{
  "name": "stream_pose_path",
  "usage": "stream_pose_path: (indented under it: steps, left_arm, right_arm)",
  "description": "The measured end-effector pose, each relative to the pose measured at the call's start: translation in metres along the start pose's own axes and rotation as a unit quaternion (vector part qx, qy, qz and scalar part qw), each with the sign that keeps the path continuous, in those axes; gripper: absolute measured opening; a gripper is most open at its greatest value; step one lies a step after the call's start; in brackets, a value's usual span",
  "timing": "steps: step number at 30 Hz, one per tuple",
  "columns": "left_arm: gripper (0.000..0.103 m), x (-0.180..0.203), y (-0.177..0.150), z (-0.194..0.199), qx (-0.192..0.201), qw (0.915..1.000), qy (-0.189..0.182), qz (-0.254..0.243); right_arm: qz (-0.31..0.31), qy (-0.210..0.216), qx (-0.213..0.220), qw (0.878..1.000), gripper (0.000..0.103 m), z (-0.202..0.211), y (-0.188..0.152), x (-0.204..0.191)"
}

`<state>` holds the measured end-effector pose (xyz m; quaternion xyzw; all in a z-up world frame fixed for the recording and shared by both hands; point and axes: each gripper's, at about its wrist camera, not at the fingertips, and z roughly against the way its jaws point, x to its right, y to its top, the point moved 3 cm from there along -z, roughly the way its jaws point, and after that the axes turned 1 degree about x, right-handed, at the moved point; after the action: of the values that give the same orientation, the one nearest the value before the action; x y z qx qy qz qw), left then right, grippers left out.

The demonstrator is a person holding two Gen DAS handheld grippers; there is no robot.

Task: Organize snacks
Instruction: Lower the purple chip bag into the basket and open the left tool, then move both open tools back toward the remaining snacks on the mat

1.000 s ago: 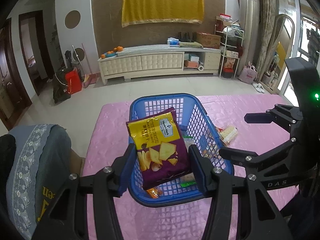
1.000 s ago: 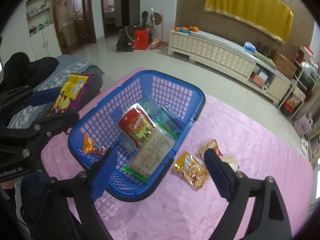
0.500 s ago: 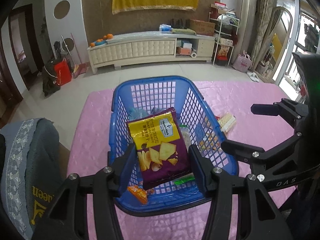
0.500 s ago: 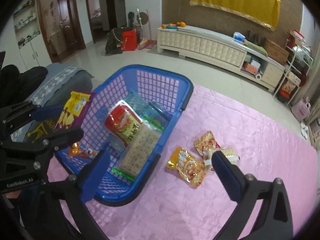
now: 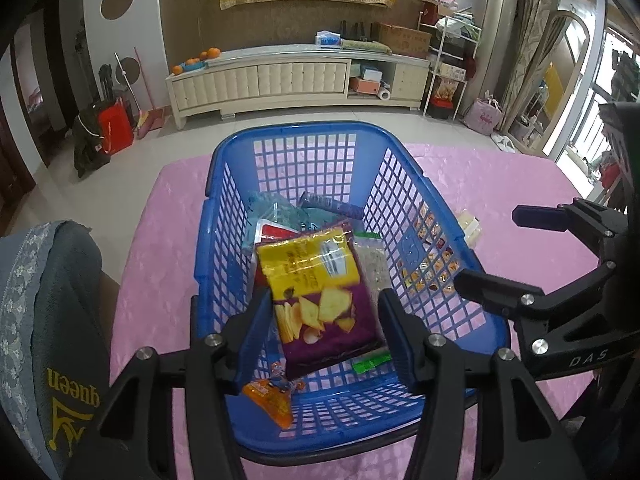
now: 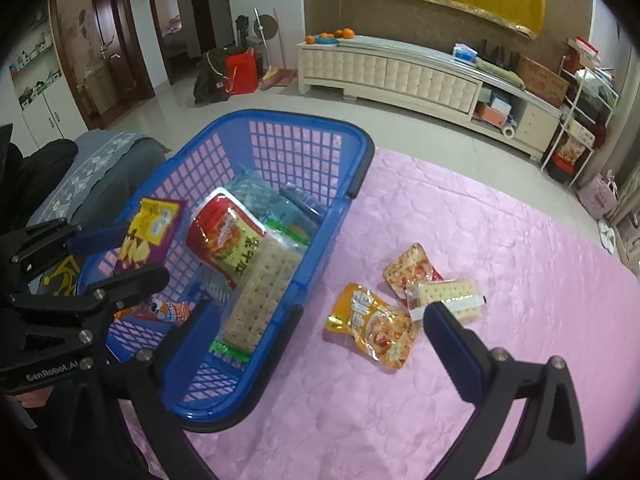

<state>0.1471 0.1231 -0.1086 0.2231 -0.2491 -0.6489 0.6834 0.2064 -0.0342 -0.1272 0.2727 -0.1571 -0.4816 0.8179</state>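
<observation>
My left gripper (image 5: 324, 332) is shut on a yellow and purple chip bag (image 5: 320, 296) and holds it over the near end of the blue basket (image 5: 404, 172). The bag also shows in the right wrist view (image 6: 148, 236), above the basket (image 6: 344, 200). The basket holds a red snack pack (image 6: 224, 236), a cracker pack (image 6: 264, 284) and a small orange packet (image 5: 272, 396). My right gripper (image 6: 320, 336) is open and empty, low over the pink cloth. An orange snack pack (image 6: 372, 326), a red patterned pack (image 6: 408, 270) and a small cracker pack (image 6: 448, 296) lie on the cloth right of the basket.
The pink tablecloth (image 6: 500, 240) covers the table. A grey chair back (image 5: 44, 320) stands at the left table edge. A cream TV cabinet (image 5: 296, 76) stands across the tiled floor.
My left gripper has carried the chip bag forward and lower over the basket. My right gripper has swung right, towards the loose packs on the cloth.
</observation>
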Motion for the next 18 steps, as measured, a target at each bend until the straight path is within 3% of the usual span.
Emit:
stream_pose_path:
  steps: [1,5,18]
  left_arm:
    - [0.066,0.001,0.0,0.001,0.003,0.9999,0.01,-0.001]
    - [0.07,0.004,-0.001,0.008,0.004,0.9999,0.01,-0.002]
    - [0.078,0.035,0.007,0.053,0.044,0.9987,0.013,-0.02]
  right_arm:
    - [-0.001,0.0,0.0,1.0,0.103,0.001,-0.001,0.001]
    - [-0.01,-0.001,0.001,1.0,0.103,0.007,-0.002,0.005]
    - [-0.035,0.001,0.03,0.999,0.103,0.053,-0.008,0.025]
